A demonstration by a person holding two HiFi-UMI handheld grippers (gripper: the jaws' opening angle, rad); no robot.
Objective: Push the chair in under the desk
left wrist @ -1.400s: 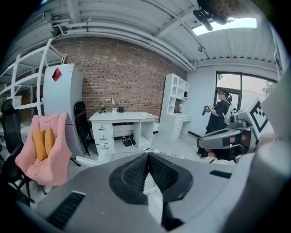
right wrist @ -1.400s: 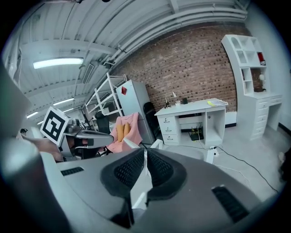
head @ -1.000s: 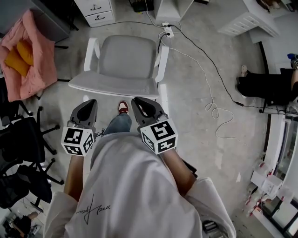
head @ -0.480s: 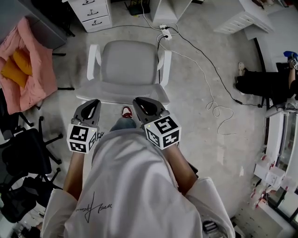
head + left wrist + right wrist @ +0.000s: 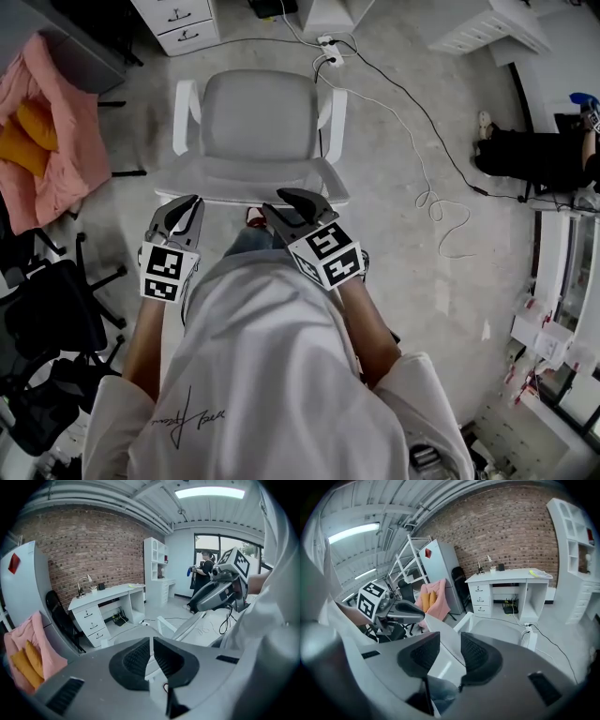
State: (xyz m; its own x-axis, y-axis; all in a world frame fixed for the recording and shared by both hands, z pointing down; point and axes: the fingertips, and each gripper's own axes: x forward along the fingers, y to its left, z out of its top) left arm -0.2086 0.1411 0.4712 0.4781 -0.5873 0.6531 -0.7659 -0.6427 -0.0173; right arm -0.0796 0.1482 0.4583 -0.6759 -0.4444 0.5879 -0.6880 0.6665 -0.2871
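Well, at your far left a pink cloth [image 5: 47, 122] hangs over dark furniture with black office chairs [image 5: 52, 319] below it, and a strip of bare floor [image 5: 141, 122] separates that clutter from the chair [image 5: 258, 122]. At the top edge of the head view sits the drawer unit [image 5: 183, 23] of the white desk [image 5: 511, 577], with open floor between it and the chair's front edge. Your left gripper [image 5: 189, 204] hovers just beside the near left corner of the backrest [image 5: 248, 178]; its jaws are pressed together with nothing between them, and whether the tips touch the chair can't be told. The chair itself stands out in the open directly ahead of you, seat facing the desk, white armrests on both sides, not yet under the desktop. Your right gripper [image 5: 289, 206] sits at the near right part of the backrest's edge; its jaws have just been opening and now stand apart, and that edge shows in the gap between them without the pads pressing on it. Past the chair's right front corner lies a power strip [image 5: 328, 42], close to the armrest. From it a cable [image 5: 427, 183] trails right across the wide concrete floor into loose loops. A person in black [image 5: 530, 159] is at the far right, well apart from the chair.
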